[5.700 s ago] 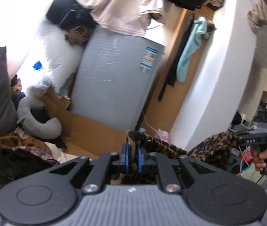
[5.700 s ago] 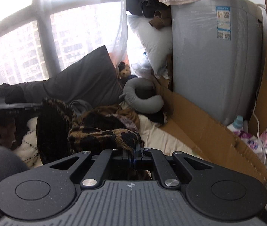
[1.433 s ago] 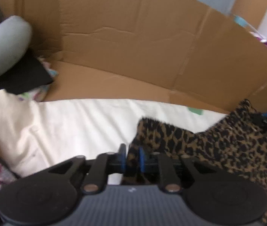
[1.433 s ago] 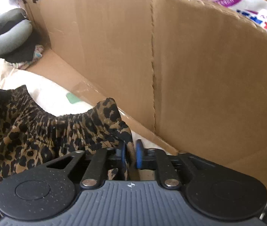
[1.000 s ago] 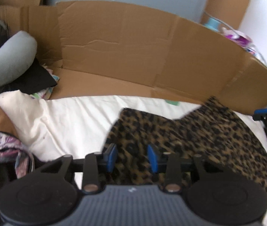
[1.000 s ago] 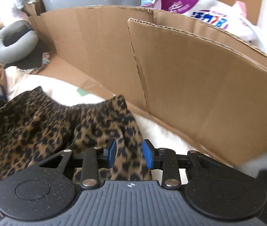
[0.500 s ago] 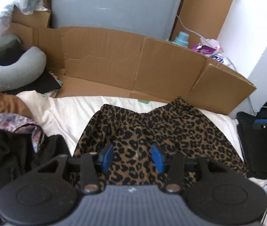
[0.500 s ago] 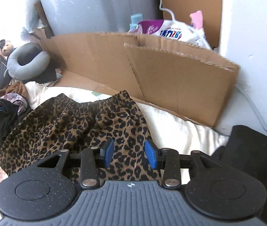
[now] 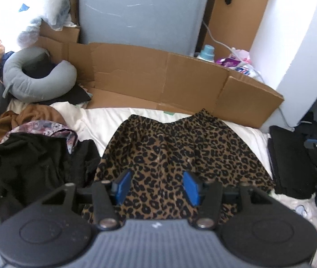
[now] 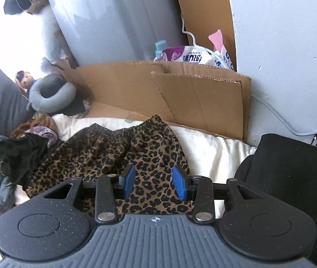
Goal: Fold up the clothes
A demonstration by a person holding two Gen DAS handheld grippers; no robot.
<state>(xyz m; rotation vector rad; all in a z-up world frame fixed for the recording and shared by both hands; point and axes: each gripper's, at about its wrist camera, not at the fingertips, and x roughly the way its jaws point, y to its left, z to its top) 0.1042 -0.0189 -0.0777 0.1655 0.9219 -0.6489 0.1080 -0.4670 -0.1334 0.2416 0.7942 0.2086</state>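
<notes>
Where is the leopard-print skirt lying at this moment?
In both wrist views the leopard-print skirt lies spread flat on the white bedding, its waistband toward the brown cardboard panel, with a black garment heap at its left.

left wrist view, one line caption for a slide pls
Open left gripper hovers over a leopard-print skirt spread flat on the white bedding, brown cardboard behind.

Both tools look alike: the left gripper (image 9: pixel 157 187) and right gripper (image 10: pixel 155 182) each have a ribbed dark-grey body flanked by two round black discs, black linkage arms pinned with silver screws, and flat blue pads (image 9: pixel 122 184) on the fingers. A small white mark sits centred on each ribbed body.
</notes>
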